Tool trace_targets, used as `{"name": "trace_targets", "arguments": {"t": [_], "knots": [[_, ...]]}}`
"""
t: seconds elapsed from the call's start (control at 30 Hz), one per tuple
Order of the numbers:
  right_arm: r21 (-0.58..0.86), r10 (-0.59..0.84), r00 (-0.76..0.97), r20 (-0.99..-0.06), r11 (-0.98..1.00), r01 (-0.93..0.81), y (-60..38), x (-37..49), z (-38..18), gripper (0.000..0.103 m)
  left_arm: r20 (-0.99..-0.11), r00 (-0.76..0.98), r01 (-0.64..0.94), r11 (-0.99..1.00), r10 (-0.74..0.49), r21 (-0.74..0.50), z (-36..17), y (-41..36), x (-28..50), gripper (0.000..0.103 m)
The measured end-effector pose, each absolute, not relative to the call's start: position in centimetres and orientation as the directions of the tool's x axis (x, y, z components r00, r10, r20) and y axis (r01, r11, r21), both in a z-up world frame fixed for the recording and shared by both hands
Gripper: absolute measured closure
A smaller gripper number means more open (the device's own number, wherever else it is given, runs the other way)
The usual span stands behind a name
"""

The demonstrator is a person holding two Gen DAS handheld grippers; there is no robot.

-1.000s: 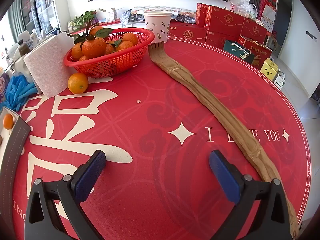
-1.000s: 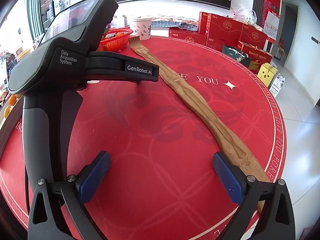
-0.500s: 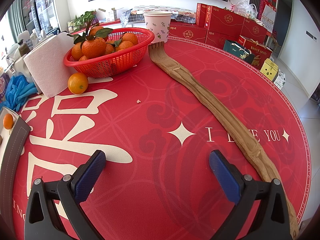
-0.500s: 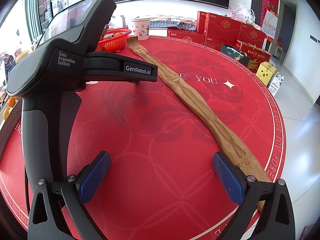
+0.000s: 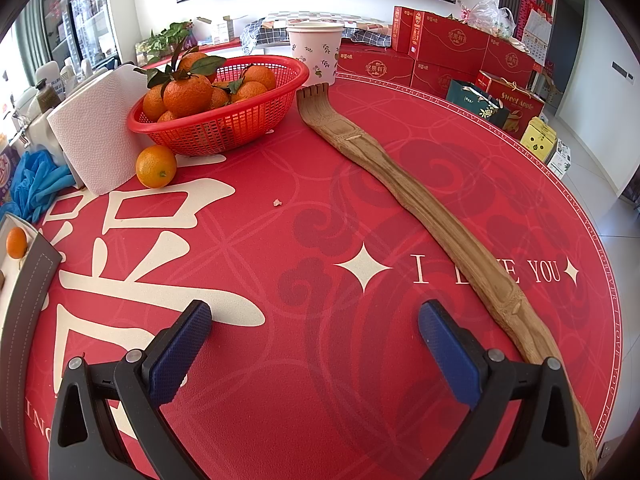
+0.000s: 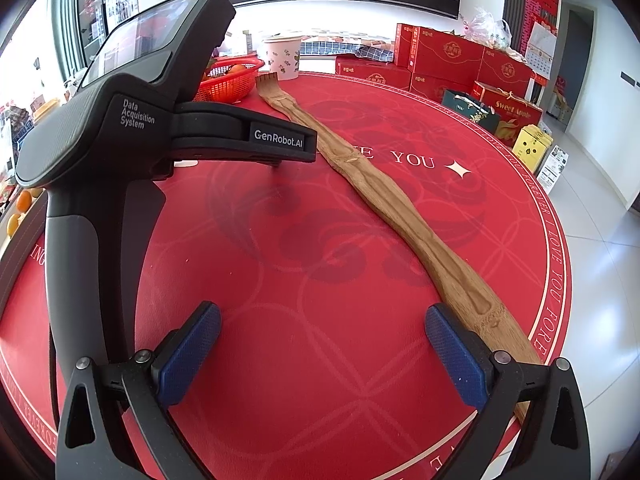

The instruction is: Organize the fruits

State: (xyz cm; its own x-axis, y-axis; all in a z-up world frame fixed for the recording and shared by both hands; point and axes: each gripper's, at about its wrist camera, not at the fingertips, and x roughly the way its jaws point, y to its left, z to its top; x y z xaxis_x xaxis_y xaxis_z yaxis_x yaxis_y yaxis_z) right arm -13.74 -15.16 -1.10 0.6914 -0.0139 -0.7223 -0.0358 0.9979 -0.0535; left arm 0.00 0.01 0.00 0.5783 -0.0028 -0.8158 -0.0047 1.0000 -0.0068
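Our left gripper [image 5: 314, 320] sits low over the red round mat [image 5: 280, 360] with its blue pads spread wide and nothing between them. Same deal with our right gripper [image 6: 322, 326]: pads wide apart, empty, and from its camera we see the left tool's black handle right in front of it on the left. A long wooden back scratcher [image 5: 420, 208] lies diagonally across the mat, just right of both grippers. Further out, the red basket [image 5: 240, 120] is piled with leafy oranges [image 5: 188, 94], and one loose orange [image 5: 156, 166] sits on the mat just in front of it, beside a paper towel roll [image 5: 96, 132]. A paper cup [image 5: 316, 52] stands behind the basket.
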Motion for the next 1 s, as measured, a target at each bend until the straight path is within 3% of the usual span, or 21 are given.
{"name": "trace_targets", "arguments": {"t": [1.0], "knots": [[-0.053,-0.011,0.693,-0.721,0.998,-0.039,-15.20,-14.01,-1.41,0.001,-0.816,0.578,-0.005,1.000,-0.003,-0.007,0.00,0.01,0.00,0.000]]}}
